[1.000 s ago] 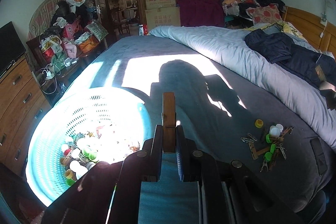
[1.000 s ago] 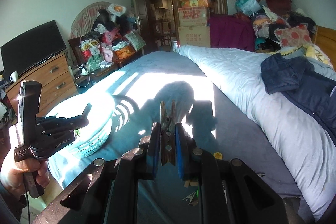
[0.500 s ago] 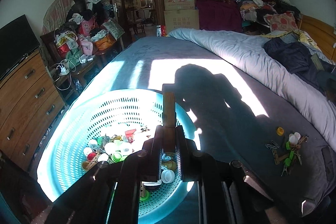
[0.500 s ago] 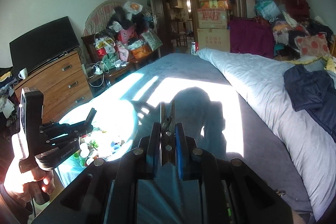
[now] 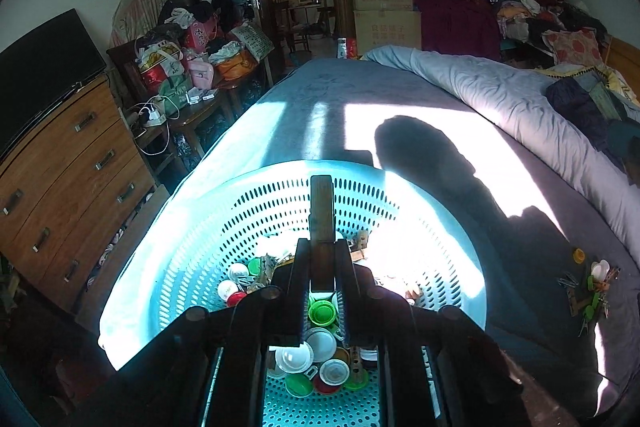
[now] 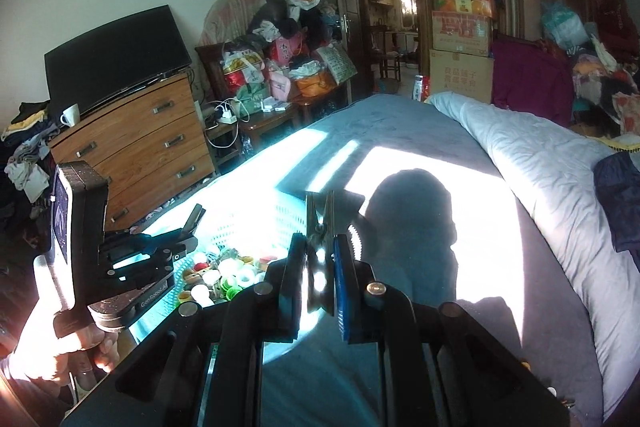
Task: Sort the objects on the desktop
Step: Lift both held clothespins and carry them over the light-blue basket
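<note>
A moment ago my left tongs (image 5: 322, 247) were over bare bedsheet beside the turquoise perforated basket (image 5: 200, 259); now they hang right above its heap of bottle caps (image 5: 320, 313), clamped on a wooden clothespin (image 5: 322, 211) that sticks out past the tips. My right tongs (image 6: 320, 247) have swung over as well, pinched tight on a second wooden clothespin (image 6: 320, 213), with the basket's far wall now just behind its tip and the caps below to the left. I judge both pins are about ready to drop in. The rest of the pile (image 5: 588, 287), clips, caps and pins, waits on the bed (image 5: 320, 95) well off to the right.
</note>
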`<move>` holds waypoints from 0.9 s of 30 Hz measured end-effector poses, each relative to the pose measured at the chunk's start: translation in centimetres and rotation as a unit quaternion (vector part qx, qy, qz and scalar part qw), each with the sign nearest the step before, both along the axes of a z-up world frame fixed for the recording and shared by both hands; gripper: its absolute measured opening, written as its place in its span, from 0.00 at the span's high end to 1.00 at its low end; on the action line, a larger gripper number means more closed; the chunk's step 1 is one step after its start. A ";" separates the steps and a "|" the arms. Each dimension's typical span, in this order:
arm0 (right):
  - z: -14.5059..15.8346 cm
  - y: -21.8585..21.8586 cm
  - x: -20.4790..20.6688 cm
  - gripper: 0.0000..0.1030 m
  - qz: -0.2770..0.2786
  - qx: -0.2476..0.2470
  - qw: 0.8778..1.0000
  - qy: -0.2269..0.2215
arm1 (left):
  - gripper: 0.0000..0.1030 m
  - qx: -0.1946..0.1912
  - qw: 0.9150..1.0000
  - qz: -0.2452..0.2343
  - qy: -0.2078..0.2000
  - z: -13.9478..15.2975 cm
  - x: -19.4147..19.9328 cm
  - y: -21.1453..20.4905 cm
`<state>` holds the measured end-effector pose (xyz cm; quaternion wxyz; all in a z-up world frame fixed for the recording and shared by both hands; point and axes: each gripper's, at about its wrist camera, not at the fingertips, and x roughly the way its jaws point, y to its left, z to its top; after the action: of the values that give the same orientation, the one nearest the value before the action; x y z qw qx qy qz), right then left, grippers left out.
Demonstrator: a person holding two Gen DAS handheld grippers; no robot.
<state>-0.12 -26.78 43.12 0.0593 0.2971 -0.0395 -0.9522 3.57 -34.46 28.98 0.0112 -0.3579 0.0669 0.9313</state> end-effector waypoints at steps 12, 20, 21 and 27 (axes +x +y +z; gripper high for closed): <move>-1.6 -5.5 -6.4 0.87 0.057 0.006 0.997 -0.044 | 0.88 -0.013 0.998 0.000 -0.064 -2.4 -3.5 -3.2; -3.2 -6.2 -9.0 0.87 0.074 -0.024 0.993 -0.087 | 0.88 -0.020 0.993 -0.018 -0.116 -3.6 -5.1 -4.0; -3.4 -6.3 -9.2 0.87 0.076 -0.026 0.993 -0.092 | 0.88 -0.018 0.992 -0.019 -0.127 -3.9 -5.2 -4.2; -4.6 -6.4 -10.1 0.87 0.085 -0.040 0.989 -0.118 | 0.88 -0.020 0.987 -0.032 -0.156 -5.7 -5.5 -4.4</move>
<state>-10.18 -33.19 38.49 0.1469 0.4072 -0.0587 -0.8996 -1.97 -38.81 23.26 0.0444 -0.4968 0.0949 0.8615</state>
